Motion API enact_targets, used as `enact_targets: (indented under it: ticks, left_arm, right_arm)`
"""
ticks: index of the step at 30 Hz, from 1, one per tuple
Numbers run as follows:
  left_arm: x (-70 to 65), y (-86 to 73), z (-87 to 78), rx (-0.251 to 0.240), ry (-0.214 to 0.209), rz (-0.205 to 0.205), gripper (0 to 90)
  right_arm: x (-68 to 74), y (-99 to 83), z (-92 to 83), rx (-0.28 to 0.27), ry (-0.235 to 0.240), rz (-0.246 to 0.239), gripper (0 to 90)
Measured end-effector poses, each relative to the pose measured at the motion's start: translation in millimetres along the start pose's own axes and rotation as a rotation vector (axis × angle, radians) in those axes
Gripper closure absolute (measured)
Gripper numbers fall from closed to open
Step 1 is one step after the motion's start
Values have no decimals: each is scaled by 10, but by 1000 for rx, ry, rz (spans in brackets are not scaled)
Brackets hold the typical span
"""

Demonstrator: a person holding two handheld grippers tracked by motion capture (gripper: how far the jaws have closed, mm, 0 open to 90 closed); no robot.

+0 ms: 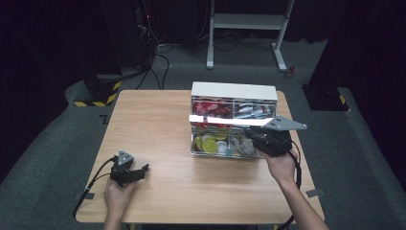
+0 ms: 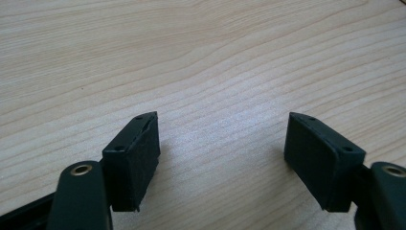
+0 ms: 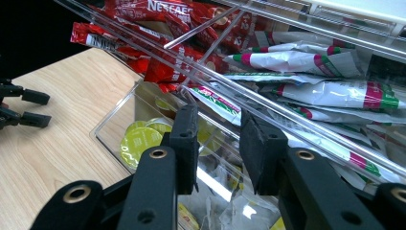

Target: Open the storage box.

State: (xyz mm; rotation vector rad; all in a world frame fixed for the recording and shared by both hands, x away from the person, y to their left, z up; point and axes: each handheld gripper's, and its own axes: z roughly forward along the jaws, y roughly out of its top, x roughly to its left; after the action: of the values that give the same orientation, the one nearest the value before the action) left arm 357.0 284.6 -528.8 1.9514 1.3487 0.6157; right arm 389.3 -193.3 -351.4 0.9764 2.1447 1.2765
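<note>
Right gripper narrowed to its tightest, jaws at the clear box's front right corner; whether pinching the lid cannot be told. Lid slanting just ahead of the pads, red sachets and white packets beyond, yellow pods below left. Left gripper wide, empty, resting on the wooden table, well left of the box. Grey carpet around, dark curtains behind.

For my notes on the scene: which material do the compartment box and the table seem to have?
Compartment box: probably clear, glossy plastic; the sachets and round pods show through its walls. Table: light wood or wood-look laminate with a matt finish; grain lines run across it in the left gripper view.
</note>
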Motion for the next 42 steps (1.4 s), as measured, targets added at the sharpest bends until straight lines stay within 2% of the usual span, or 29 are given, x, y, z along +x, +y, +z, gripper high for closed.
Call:
enact_targets:
  ticks: [8,14,30,36,39,42]
  left_arm:
    - [2,0,0,0,-1,0,284]
    - [-7,1,1,1,2,-3,281]
    - [2,3,1,2,-13,-3,265]
    - [47,7,2,-7,-47,-42,251]
    - [53,24,10,-8,-60,-82,216]
    - [20,24,20,-8,-39,-56,225]
  right_arm:
    - [-18,64,-19,-4,-14,-8,672]
    - [-27,174,-82,-20,-36,-35,668]
    - [-86,343,-125,-70,-75,-35,643]
    - [-107,376,-111,-74,-92,-29,627]
    - [-117,394,-109,-71,-96,-32,628]
    - [-122,412,-103,-71,-102,-30,626]
